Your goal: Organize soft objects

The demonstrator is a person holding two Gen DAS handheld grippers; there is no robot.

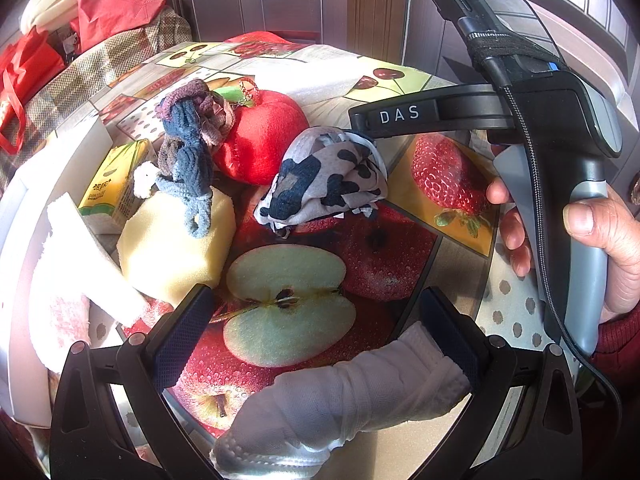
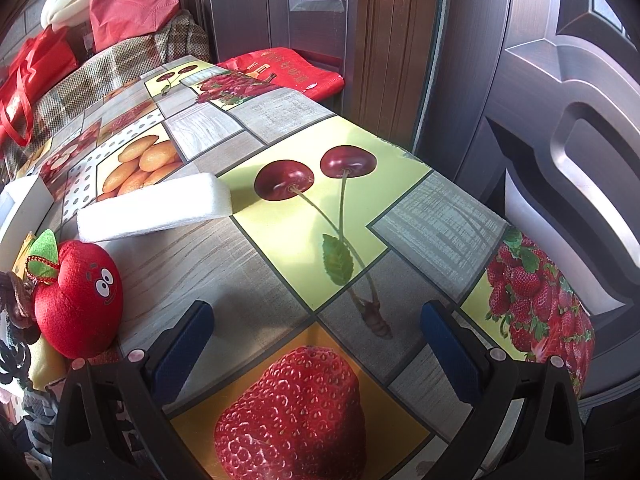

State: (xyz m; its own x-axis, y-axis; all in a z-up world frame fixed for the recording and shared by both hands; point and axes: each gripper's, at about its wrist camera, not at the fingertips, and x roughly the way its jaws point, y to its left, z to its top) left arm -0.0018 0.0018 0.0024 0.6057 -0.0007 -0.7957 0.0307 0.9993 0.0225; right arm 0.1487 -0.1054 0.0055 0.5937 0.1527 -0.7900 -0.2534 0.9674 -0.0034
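Note:
In the left wrist view my left gripper [image 1: 320,332] is open; a white cloth [image 1: 344,400] lies between and under its fingers. Ahead lie a black-and-white spotted cloth [image 1: 332,176], a red plush apple [image 1: 264,136], blue and brown socks [image 1: 192,148] and a yellow sponge [image 1: 176,240]. My right gripper [image 1: 360,120] is seen side-on by the spotted cloth. In the right wrist view my right gripper [image 2: 320,340] is open and empty over the tablecloth; the plush apple [image 2: 80,300] sits at left, a white foam block [image 2: 156,208] beyond.
A fruit-print tablecloth [image 2: 320,216] covers the table. A yellow-green carton [image 1: 112,184] and a white towel [image 1: 68,264] lie at left by a white tray rim [image 1: 16,240]. Red bags [image 2: 128,0] and a dark door [image 2: 520,80] stand behind.

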